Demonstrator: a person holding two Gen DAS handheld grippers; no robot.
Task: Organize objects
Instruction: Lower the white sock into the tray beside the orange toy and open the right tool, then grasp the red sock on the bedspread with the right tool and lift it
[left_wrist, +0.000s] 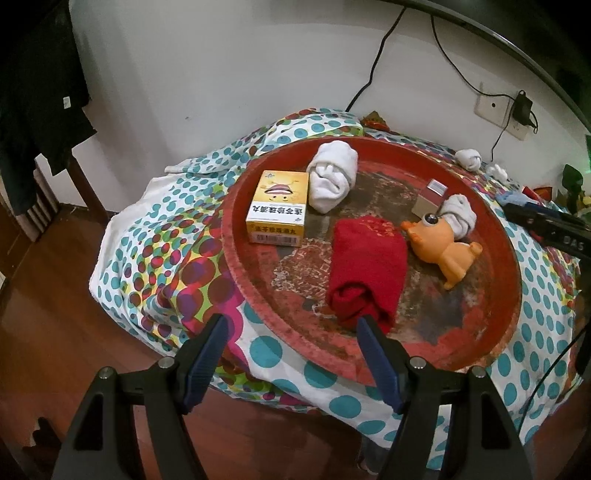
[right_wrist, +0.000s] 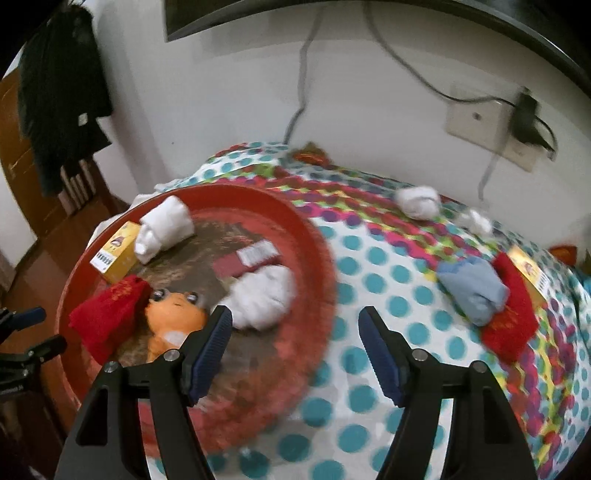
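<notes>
A round red tray (left_wrist: 236, 236) lies on a dotted cloth. On it are a yellow box (left_wrist: 279, 206), a rolled white sock (left_wrist: 332, 175), a folded red sock (left_wrist: 365, 273), an orange toy animal (left_wrist: 439, 247), a smaller white sock (left_wrist: 460, 214) and a small box (left_wrist: 432, 195). My left gripper (left_wrist: 291, 354) hangs open over the tray's near rim, just short of the red sock. My right gripper (right_wrist: 295, 332) is open and empty above the tray's right rim (right_wrist: 317, 258), with the white sock (right_wrist: 262, 299) just left of it. The right wrist view is blurred.
On the dotted cloth (right_wrist: 388, 280) right of the tray lie a blue sock (right_wrist: 472, 291), a red sock (right_wrist: 509, 317), a second yellow box (right_wrist: 528, 273) and two white socks (right_wrist: 417, 201). Cables and a wall socket (right_wrist: 476, 118) are behind. Dark clothes (left_wrist: 37, 92) hang at the left.
</notes>
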